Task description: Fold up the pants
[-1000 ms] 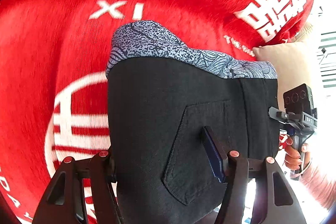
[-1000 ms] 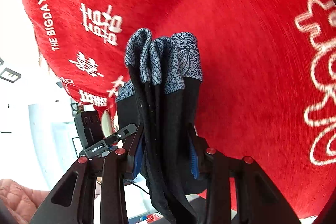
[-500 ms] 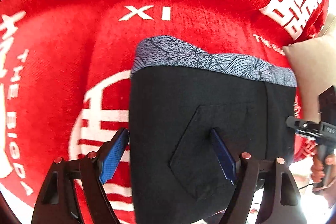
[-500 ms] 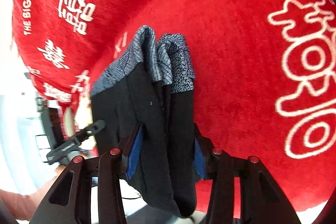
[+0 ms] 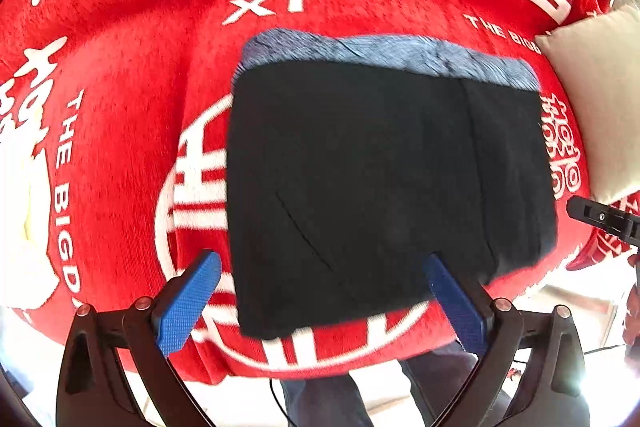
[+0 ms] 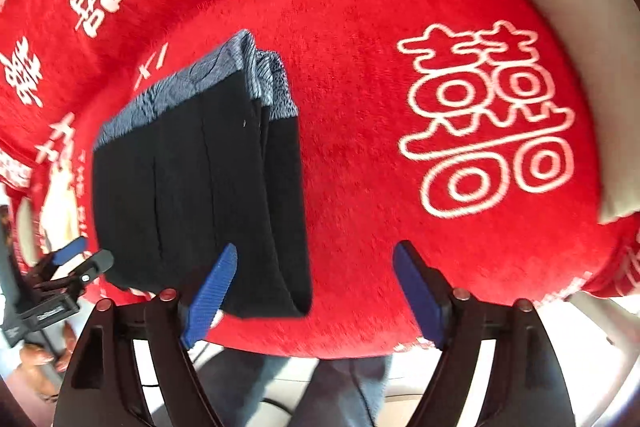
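Pants (image 5: 384,179), black cloth folded to a thick rectangle with a grey-blue patterned band, lie released on the red plush cover (image 5: 132,67), below the left gripper (image 5: 320,303) and beside the right gripper (image 6: 316,291), both with jaws opening and gripping nothing, which suggests the fold is finished.

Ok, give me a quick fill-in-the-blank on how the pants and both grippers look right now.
1. The folded pants lie on a ____ blanket with white lettering.
2. The band along the far edge of the pants is patterned blue-____.
3. The left gripper has its fingers opening, and they press on ____.
4. In the right wrist view, the right gripper hangs over the pants' ____ edge.

Missing words: red; grey; nothing; right
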`<control>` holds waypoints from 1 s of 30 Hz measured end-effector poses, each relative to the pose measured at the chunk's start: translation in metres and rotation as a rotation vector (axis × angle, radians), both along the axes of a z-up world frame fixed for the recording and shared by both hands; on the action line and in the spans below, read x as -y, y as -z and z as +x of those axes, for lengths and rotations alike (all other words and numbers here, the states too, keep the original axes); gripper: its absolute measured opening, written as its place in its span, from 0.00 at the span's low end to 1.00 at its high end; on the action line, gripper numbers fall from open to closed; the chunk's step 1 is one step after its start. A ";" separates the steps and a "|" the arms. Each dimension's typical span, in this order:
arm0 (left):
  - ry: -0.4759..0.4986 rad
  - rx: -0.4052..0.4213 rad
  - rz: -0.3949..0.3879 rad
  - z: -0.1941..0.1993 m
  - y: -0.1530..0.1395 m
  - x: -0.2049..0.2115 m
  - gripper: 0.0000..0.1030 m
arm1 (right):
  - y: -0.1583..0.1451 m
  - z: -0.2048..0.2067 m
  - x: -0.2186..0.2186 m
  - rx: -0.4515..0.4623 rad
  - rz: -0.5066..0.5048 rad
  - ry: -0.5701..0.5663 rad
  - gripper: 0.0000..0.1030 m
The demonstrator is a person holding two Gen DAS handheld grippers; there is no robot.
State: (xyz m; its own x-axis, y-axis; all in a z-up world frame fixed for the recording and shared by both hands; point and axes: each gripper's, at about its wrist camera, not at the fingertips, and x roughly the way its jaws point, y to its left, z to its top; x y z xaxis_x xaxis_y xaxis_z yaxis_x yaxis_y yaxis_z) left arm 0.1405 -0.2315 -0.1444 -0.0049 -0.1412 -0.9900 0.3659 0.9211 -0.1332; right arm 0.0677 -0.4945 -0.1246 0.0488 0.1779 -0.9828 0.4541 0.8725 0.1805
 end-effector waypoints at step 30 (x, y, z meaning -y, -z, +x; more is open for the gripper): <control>0.006 0.075 0.176 -0.036 -0.069 -0.003 1.00 | -0.076 0.004 -0.096 0.005 -0.171 -0.090 1.00</control>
